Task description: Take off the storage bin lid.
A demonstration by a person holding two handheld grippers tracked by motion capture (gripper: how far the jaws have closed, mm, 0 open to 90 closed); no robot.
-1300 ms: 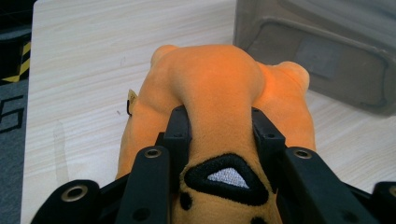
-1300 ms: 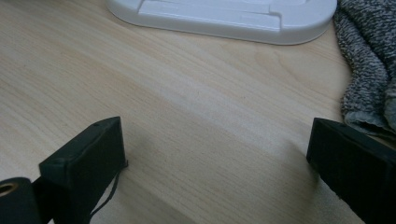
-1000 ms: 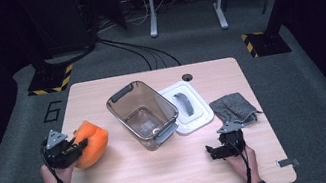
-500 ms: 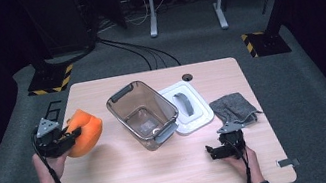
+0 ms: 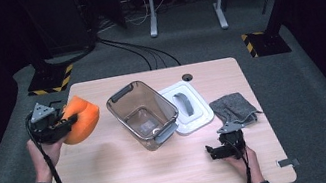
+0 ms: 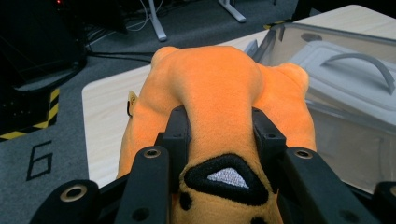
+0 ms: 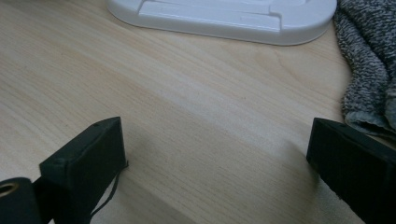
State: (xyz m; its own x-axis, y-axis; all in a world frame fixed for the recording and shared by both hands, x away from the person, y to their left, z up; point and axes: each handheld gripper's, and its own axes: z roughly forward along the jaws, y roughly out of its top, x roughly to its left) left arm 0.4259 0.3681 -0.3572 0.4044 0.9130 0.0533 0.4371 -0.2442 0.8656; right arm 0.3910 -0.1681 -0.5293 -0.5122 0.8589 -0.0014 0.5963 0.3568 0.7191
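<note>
An orange plush toy [image 5: 81, 117] with black spots hangs above the table's left side, and my left gripper [image 5: 62, 124] is shut on it. Up close in the left gripper view, both black jaws squeeze the plush toy [image 6: 219, 98] at its narrow middle. A clear plastic bin [image 5: 142, 115] stands tilted at the table's middle, to the right of the toy. My right gripper [image 5: 222, 151] rests low at the front right of the table, open, with bare wood between its fingers [image 7: 88, 158].
A white lid [image 5: 187, 109] with a grey handle lies flat behind the bin. A grey cloth [image 5: 232, 108] sits crumpled right of it, close to my right gripper. The wooden table [image 5: 130, 178] ends at dark carpet; cables and stands lie beyond.
My left gripper has lifted the orange plush toy off the table and carried it a little toward the back. The right gripper has stayed put.
</note>
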